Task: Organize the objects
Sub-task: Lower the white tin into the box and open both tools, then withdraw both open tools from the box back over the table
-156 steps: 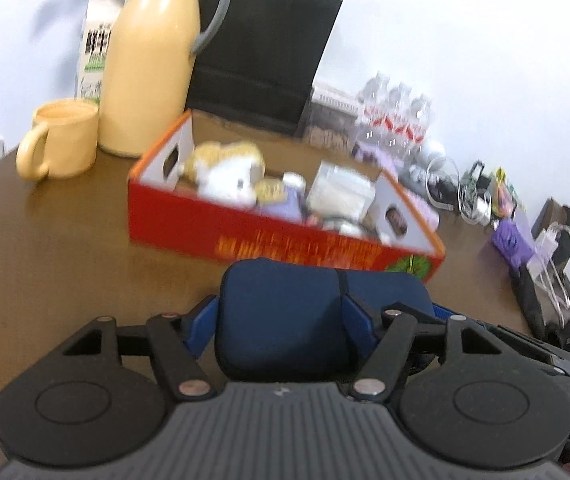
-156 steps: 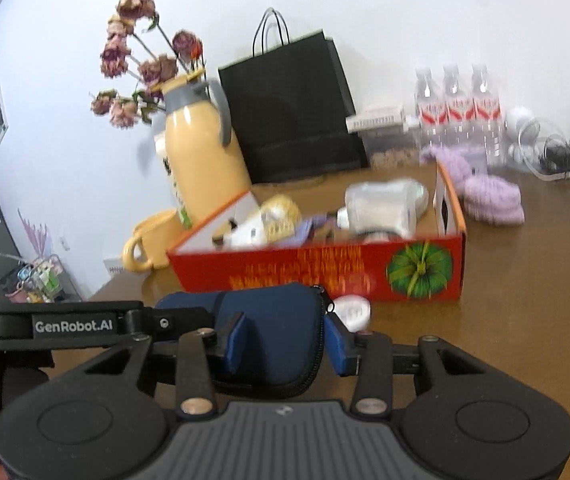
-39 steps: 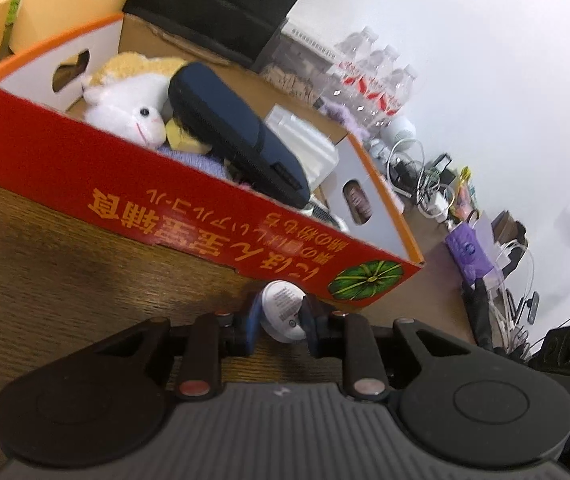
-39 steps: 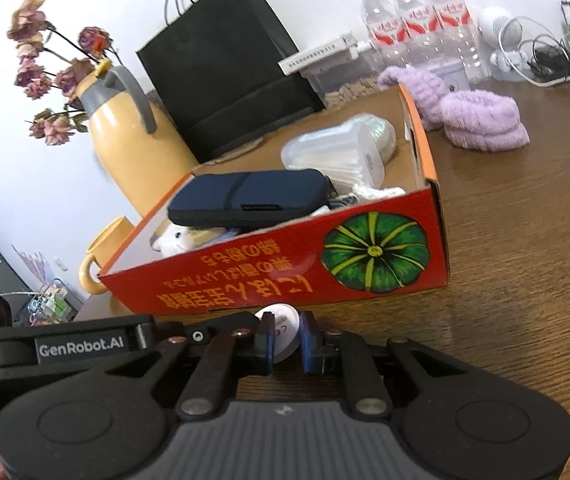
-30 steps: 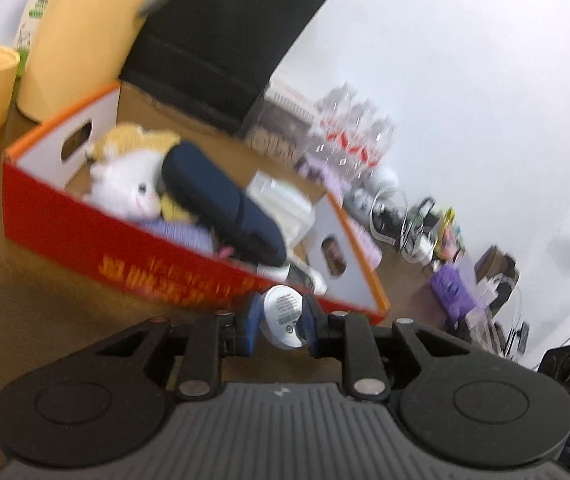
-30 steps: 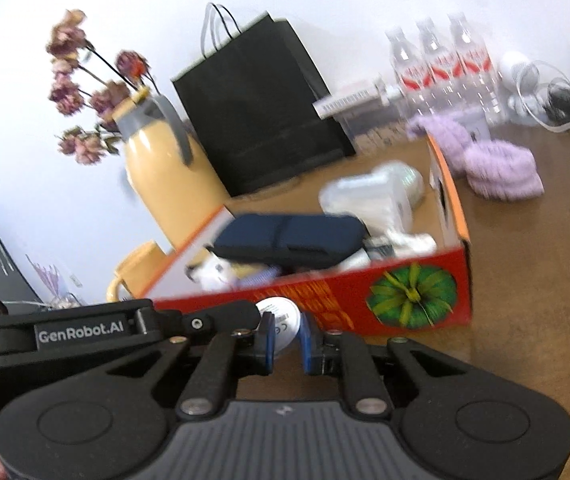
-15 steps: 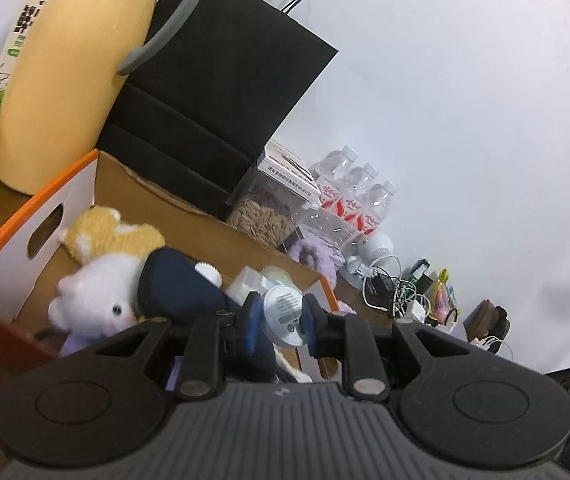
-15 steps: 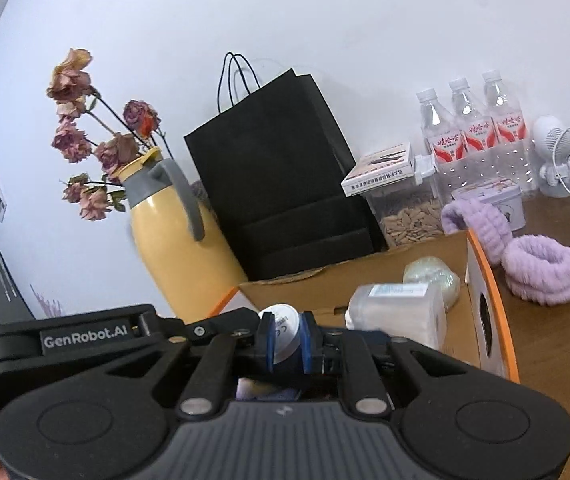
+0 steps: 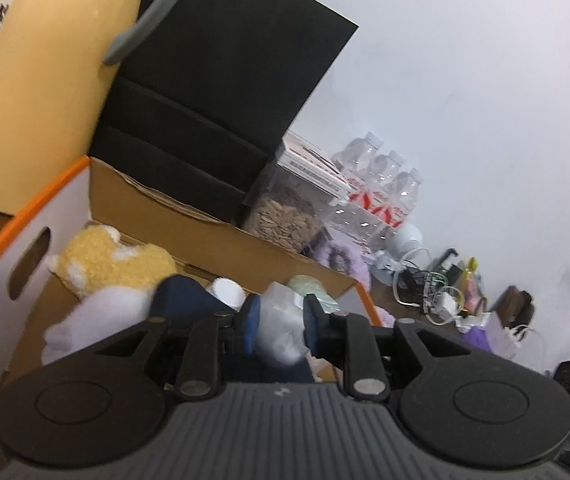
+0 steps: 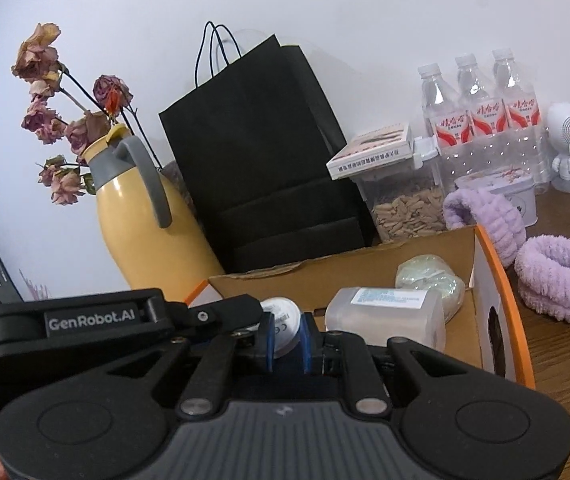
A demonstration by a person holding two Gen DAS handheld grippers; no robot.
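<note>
A red and orange cardboard box [image 9: 25, 216] [image 10: 497, 280] holds a yellow and white plush toy [image 9: 109, 272], a navy pouch [image 9: 181, 296], a clear wrapped pack [image 10: 385, 312] and a pale green item [image 10: 429, 276]. My right gripper [image 10: 285, 338] is shut on a small white round device [image 10: 283, 328] above the box. My left gripper [image 9: 279, 326] hovers over the box with its jaws parted; the white round device [image 9: 227, 292] shows just left of its fingers, and the clear wrapped pack [image 9: 281, 332] lies behind them.
A yellow thermos [image 10: 141, 224] with dried flowers [image 10: 57, 120], a black paper bag [image 10: 261, 160], a seed container [image 10: 401, 200] and water bottles [image 10: 481, 112] stand behind the box. Purple scrunchies [image 10: 557, 276] and cables [image 9: 425, 284] lie to the right.
Both grippers have moved further over the box interior. The left jaws have parted and no longer hold the white device; the right gripper still holds it.
</note>
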